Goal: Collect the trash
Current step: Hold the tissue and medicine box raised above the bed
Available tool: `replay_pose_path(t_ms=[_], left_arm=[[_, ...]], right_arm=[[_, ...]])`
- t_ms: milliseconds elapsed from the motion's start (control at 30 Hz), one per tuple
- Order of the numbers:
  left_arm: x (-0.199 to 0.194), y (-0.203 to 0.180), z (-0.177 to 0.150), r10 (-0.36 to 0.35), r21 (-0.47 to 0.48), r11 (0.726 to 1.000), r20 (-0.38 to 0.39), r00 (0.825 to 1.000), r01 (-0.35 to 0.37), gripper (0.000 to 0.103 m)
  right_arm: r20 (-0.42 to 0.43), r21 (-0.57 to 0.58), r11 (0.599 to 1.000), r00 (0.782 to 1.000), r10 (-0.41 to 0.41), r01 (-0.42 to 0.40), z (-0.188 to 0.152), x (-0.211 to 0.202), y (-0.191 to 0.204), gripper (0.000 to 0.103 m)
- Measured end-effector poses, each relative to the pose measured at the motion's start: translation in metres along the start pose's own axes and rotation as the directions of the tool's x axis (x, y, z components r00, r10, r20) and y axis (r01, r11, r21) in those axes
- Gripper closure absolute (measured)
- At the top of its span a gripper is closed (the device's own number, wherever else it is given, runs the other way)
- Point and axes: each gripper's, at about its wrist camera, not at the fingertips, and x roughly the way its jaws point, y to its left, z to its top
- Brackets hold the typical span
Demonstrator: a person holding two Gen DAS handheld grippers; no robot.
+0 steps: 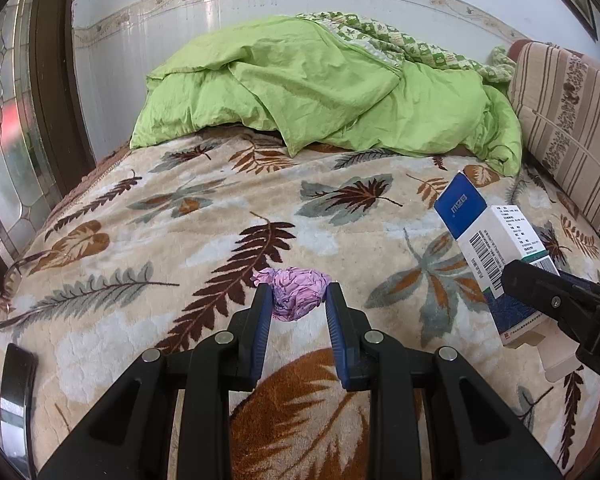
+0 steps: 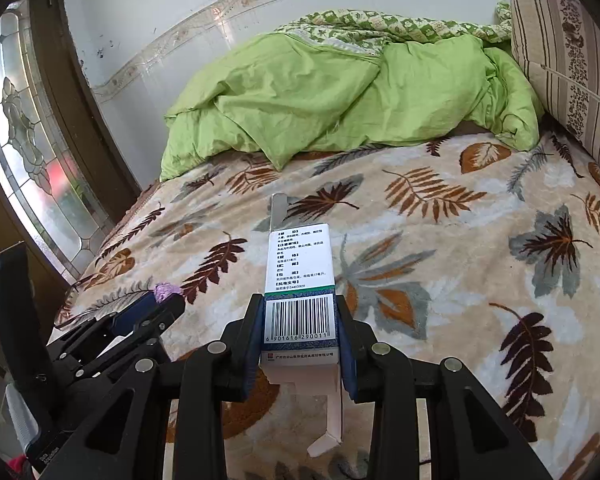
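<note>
Two pieces are gripped: left gripper [image 1: 298,300] clamps the pink wad [image 1: 296,294], right gripper [image 2: 300,320] the box [image 2: 300,280], pointing twelve o'clock.

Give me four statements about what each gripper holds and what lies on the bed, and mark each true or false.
1. The left gripper is shut on the crumpled purple wrapper. True.
2. The right gripper holds a glass bottle. False: it is shut on a white and blue carton with a barcode.
3. The carton's flaps are sealed. False: flaps hang open at both ends.
4. A green quilt lies bunched at the far end of the leaf-patterned blanket. True.
</note>
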Motion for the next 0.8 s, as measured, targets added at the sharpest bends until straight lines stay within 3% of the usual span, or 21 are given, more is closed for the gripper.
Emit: replay_pose_path(t_ms=[800], left_arm=[[-0.0029,-0.0035,-0.0001,0.011,0.017,1.000,0.014,1.000,-0.011,0.077]], right_arm=[[0.002,0.015,1.000,1.000,0.009,-0.009,0.0008,0.0001,-0.0032,0.068]])
